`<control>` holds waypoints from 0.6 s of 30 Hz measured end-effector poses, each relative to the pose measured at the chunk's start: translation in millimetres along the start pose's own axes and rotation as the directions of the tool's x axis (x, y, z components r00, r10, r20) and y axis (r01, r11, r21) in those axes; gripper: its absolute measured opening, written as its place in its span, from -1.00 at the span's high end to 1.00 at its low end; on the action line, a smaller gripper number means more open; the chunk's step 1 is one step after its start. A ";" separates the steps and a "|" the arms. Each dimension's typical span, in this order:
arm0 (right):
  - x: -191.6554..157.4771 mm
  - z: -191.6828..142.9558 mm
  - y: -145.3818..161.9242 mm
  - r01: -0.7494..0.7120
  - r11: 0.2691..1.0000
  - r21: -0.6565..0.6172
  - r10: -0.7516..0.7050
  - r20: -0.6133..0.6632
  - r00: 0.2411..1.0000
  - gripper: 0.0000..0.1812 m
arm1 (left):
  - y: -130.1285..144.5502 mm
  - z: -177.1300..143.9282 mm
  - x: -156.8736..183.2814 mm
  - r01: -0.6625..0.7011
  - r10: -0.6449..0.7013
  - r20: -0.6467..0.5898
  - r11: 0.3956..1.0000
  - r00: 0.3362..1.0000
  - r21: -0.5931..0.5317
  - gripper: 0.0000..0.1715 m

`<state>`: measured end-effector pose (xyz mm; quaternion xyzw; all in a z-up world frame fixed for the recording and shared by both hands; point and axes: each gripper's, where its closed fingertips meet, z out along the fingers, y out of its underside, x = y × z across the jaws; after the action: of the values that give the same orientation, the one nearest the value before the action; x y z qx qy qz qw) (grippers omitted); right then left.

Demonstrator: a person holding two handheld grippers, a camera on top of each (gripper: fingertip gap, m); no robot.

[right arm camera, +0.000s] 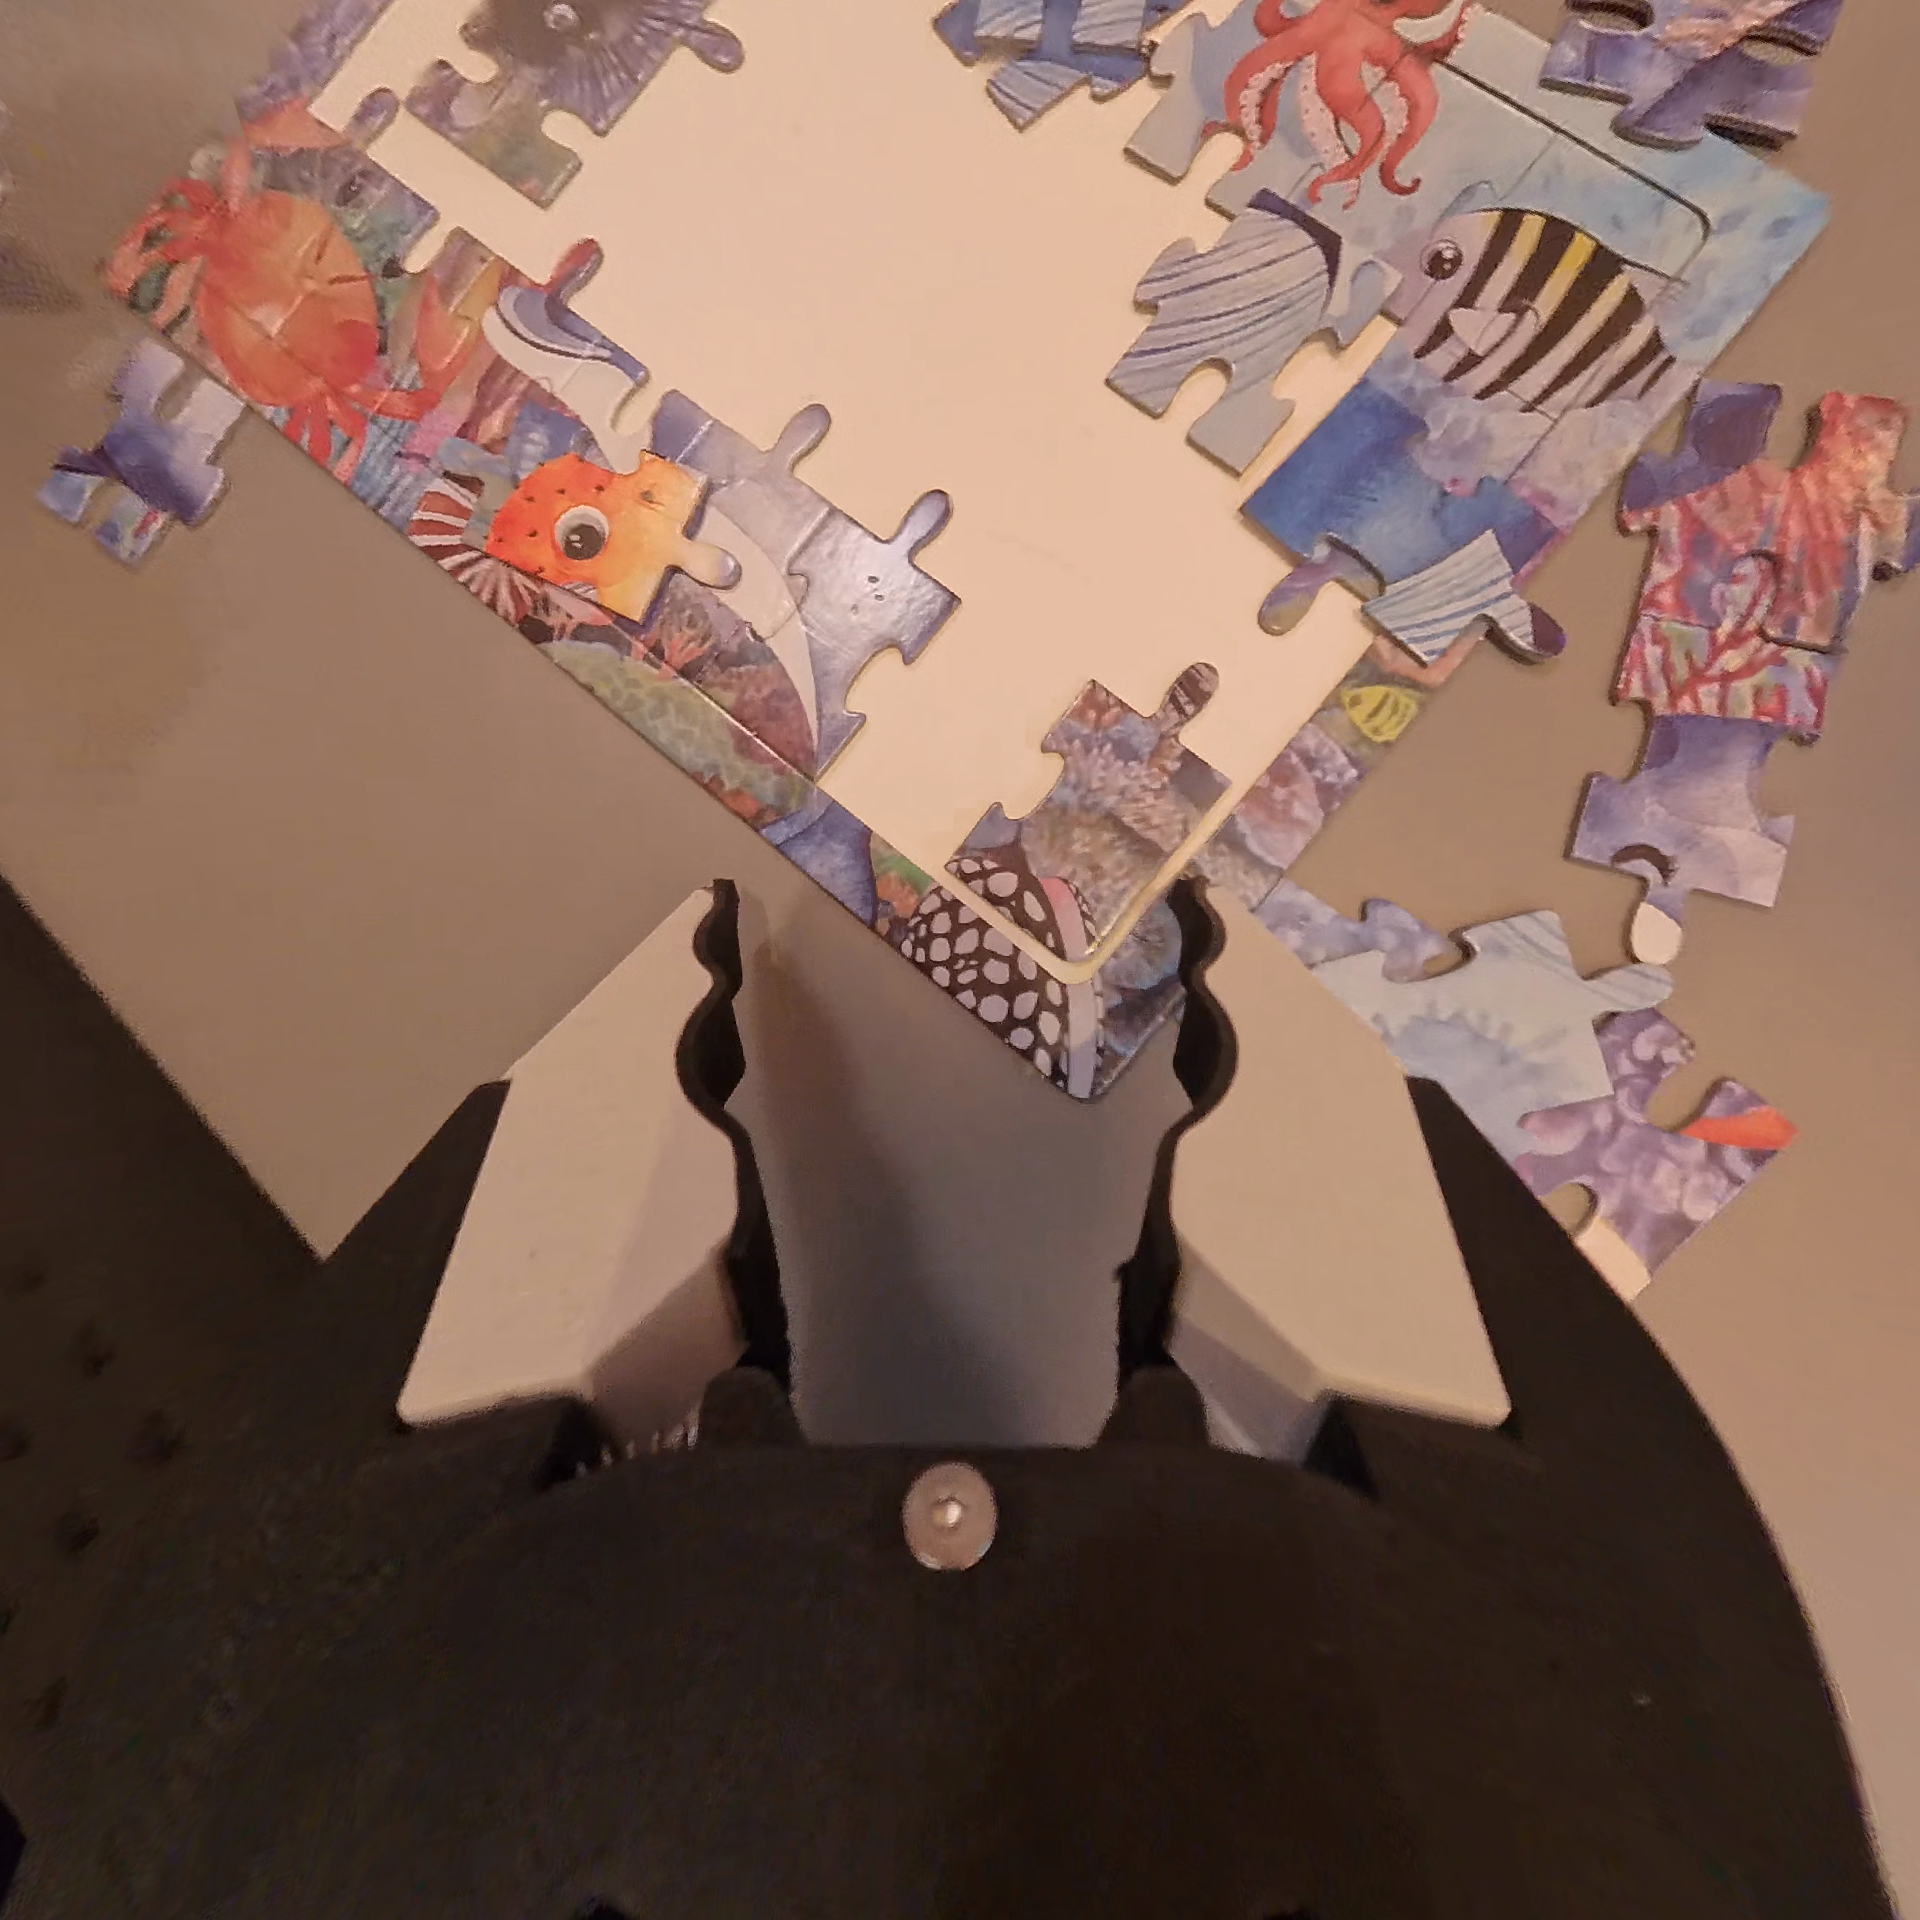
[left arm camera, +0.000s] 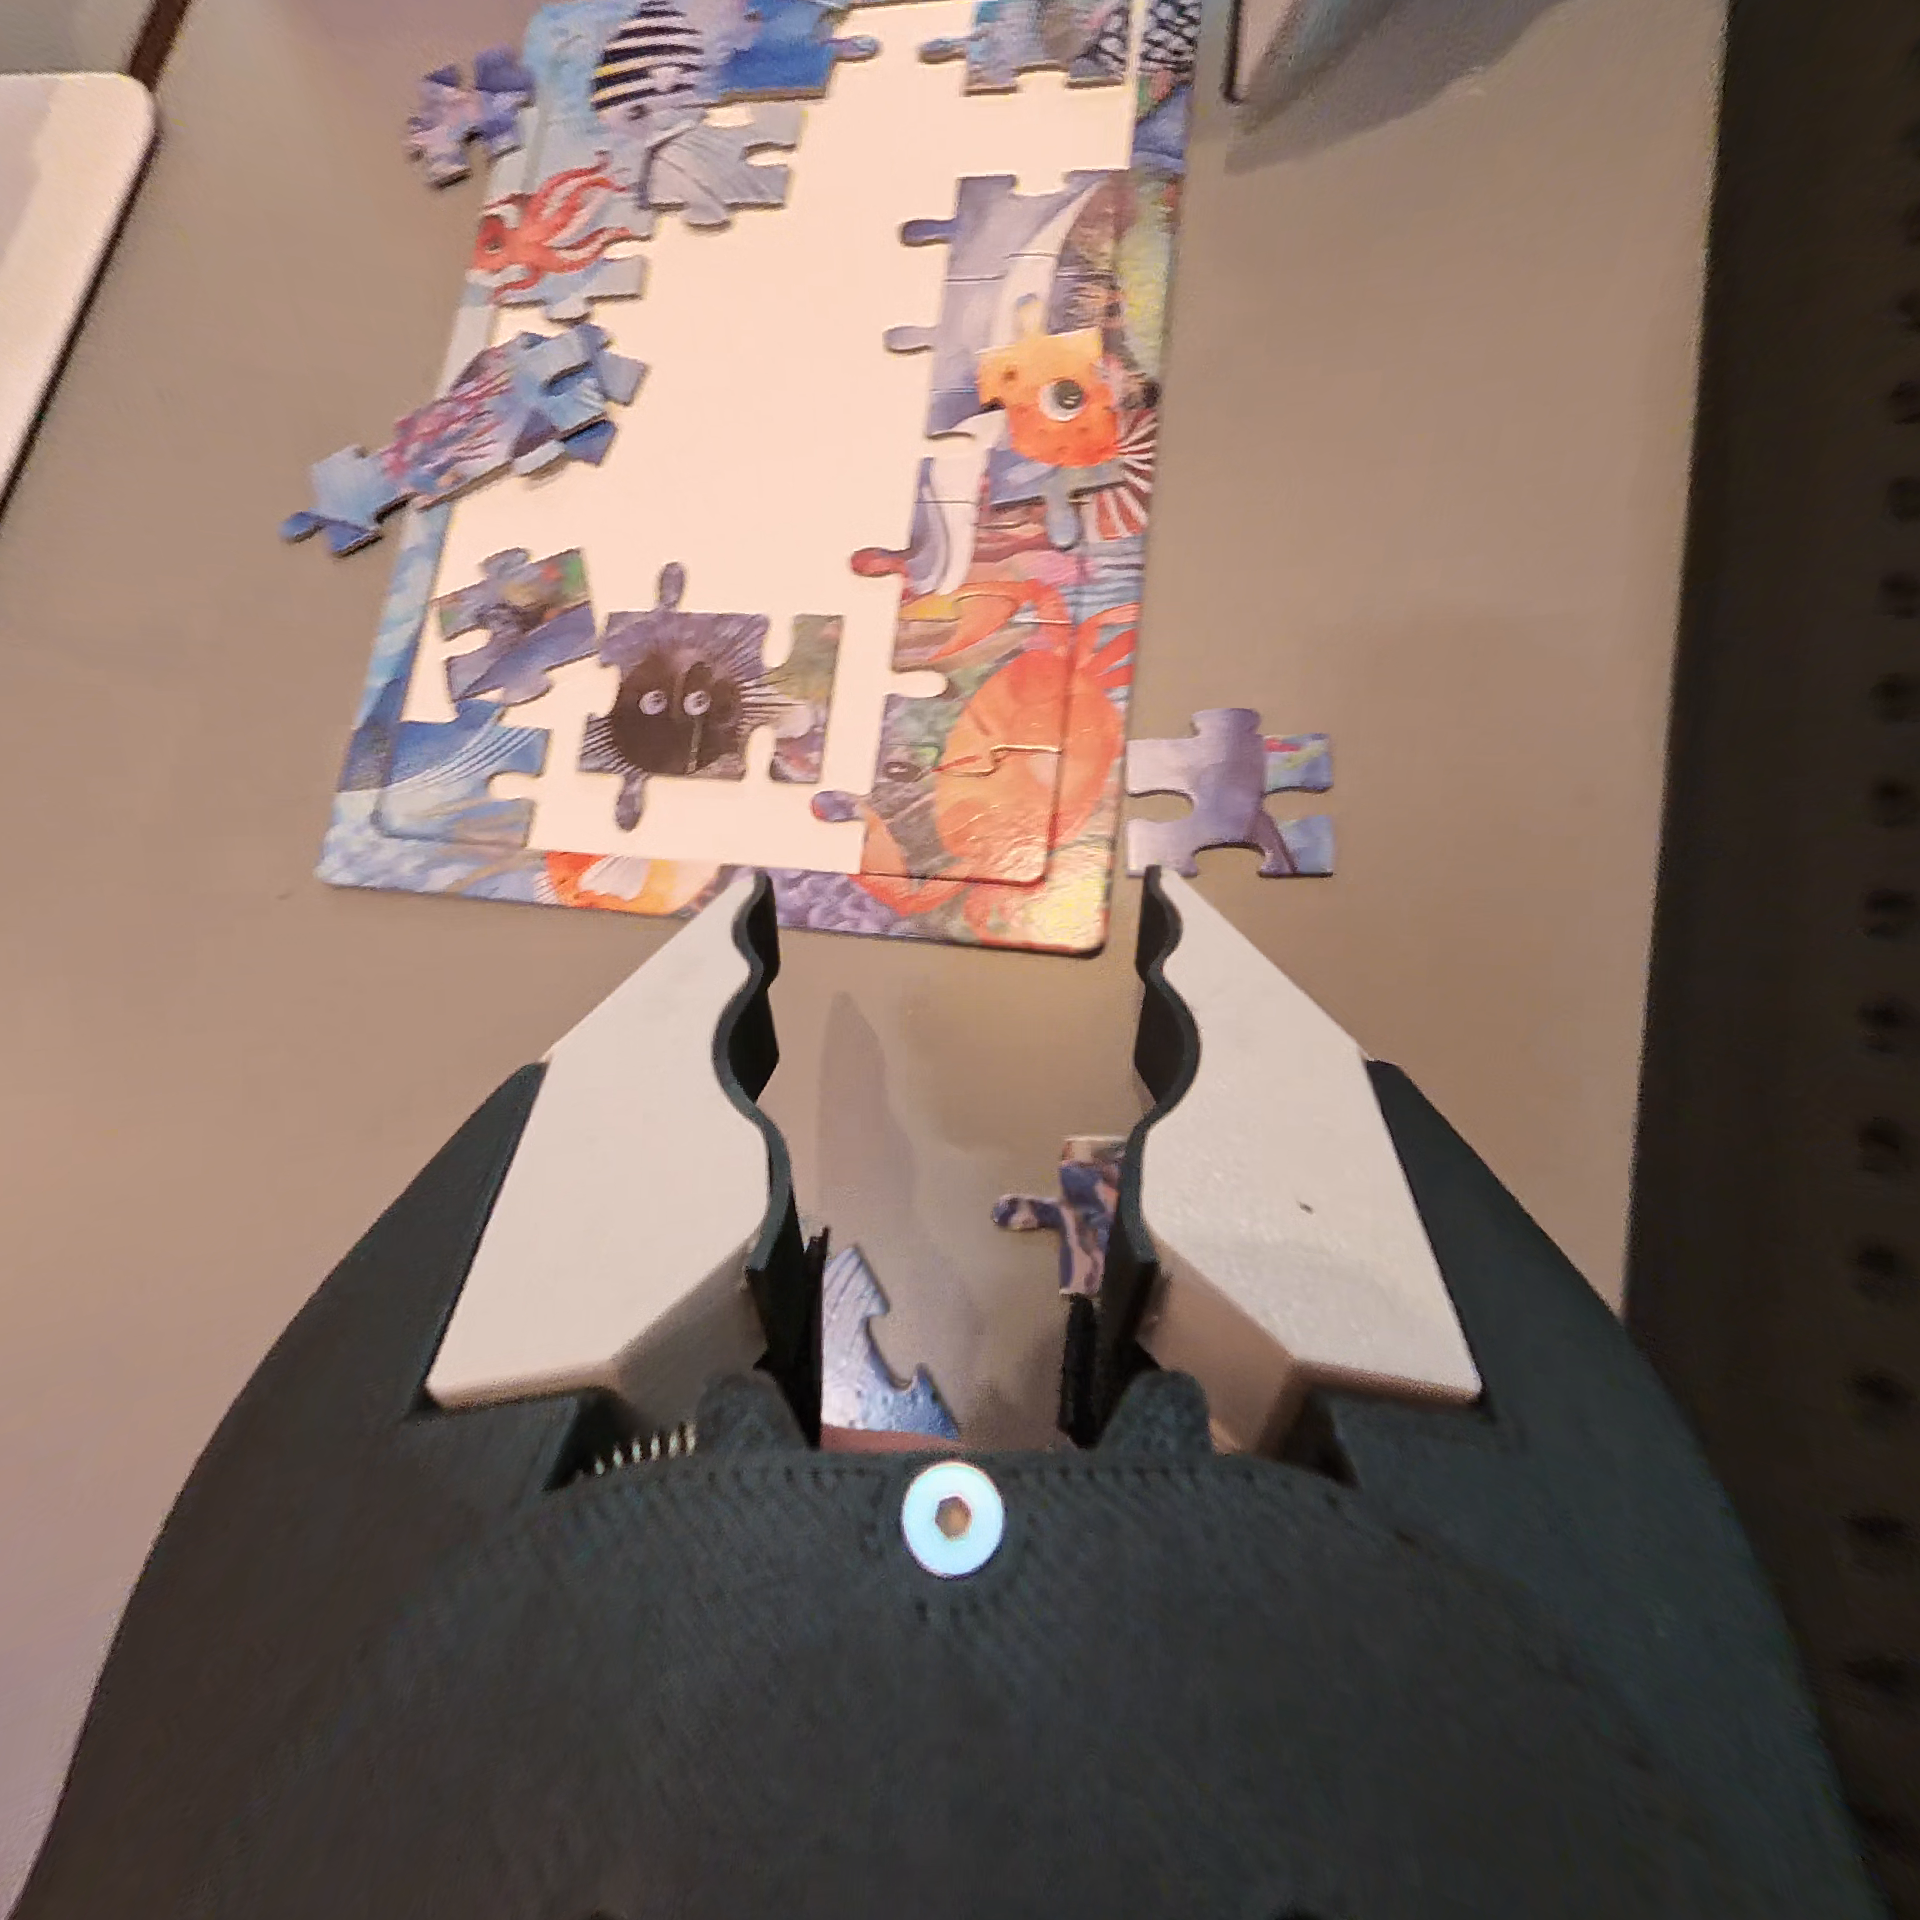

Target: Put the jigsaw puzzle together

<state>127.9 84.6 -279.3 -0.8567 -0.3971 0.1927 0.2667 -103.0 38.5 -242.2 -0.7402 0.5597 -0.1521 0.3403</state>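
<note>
The puzzle tray point(left arm camera: 790, 416) lies on a grey-brown table, its white middle bare and sea-animal pieces set along its edges. My left gripper point(left arm camera: 956, 891) is open and empty, just short of the tray's near edge. A blue piece point(left arm camera: 873, 1340) and another blue piece point(left arm camera: 1081, 1205) lie on the table beneath its fingers. A purple piece point(left arm camera: 1231, 790) lies right of the tray. My right gripper point(right arm camera: 956, 896) is open and empty, with a corner of the tray point(right arm camera: 883, 364) between its fingertips.
Loose pieces lie beside the tray: a red coral piece point(right arm camera: 1766, 551), a pale purple one point(right arm camera: 1683, 821), a pale blue one point(right arm camera: 1486, 1008), and a stack point(left arm camera: 499, 436) on the tray's left edge. A dark perforated board point(left arm camera: 1787, 935) borders the table. A white object point(left arm camera: 62, 208) sits far left.
</note>
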 end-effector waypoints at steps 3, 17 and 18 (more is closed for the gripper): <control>2.5 0.8 1.9 0.007 1.000 -0.001 -0.007 -0.030 1.000 0.06 | 4.4 2.4 2.8 -0.013 0.012 -0.015 1.000 1.000 -0.012 0.21; -22.1 22.4 -35.8 0.075 0.997 0.008 -0.075 0.052 0.996 0.29 | 23.0 4.7 -14.1 0.063 -0.063 0.000 0.998 0.998 -0.025 0.23; -29.9 24.9 -38.9 0.110 0.994 -0.002 -0.110 0.067 0.992 0.29 | 25.9 4.2 -17.0 0.064 -0.064 0.013 0.997 0.998 -0.036 0.23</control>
<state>73.7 89.9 -271.6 -0.8274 -0.4529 0.2051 0.2611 -124.8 52.0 -260.0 -0.7646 0.5364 -0.1483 0.3251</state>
